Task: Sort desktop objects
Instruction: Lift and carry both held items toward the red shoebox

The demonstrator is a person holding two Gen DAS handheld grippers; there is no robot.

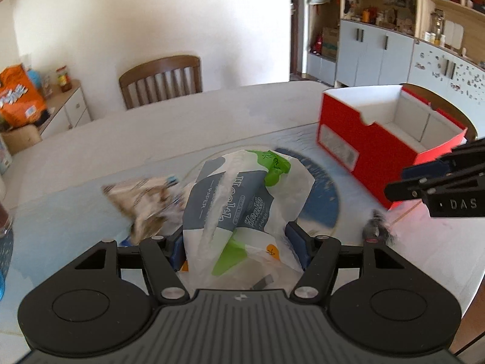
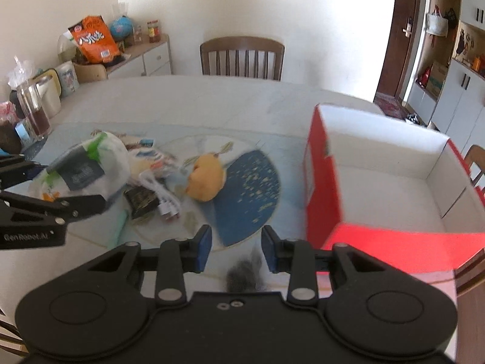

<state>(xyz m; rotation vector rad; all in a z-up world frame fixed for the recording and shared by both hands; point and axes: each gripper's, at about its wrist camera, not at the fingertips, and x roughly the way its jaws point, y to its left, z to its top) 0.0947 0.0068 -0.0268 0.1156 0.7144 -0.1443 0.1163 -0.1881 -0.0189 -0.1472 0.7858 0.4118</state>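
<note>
Tongs in the left hand (image 1: 239, 242) pinch a white plastic tissue-paper pack (image 1: 239, 200), its wrapper printed in slate blue and bright green, with one blue pad pressed against each side. From the right wrist view the same pack (image 2: 91, 163) sits at the left of the scene, gripped between the black fingers of the left tongs (image 2: 72, 188), though whether it is lifted off the table is unclear. Right-hand tongs (image 2: 236, 245) are spread apart with nothing between their blue pads; a small dark fuzzy object (image 2: 245, 273), blurred, lies on the table just beneath them.

Beside the pack lies a loose cluster of items: a crumpled printed wrapper (image 1: 145, 203), a coiled white cable (image 2: 160, 194), a small dark packet (image 2: 141, 201) touching the cable, and a pale green stick-shaped item (image 2: 119, 224) in front of them. A yellow-orange plush toy (image 2: 206, 179) rests a little to the right of the cluster, on a round blue patch of the table covering (image 2: 251, 200).

To the right stands an open red cardboard box (image 2: 321, 188) with a white interior that looks empty. All of this rests on a pale table (image 2: 197, 103). A brown wooden chair (image 2: 242, 57) stands at the far side, and a low cabinet against the wall holds an orange snack bag (image 2: 94, 39).
</note>
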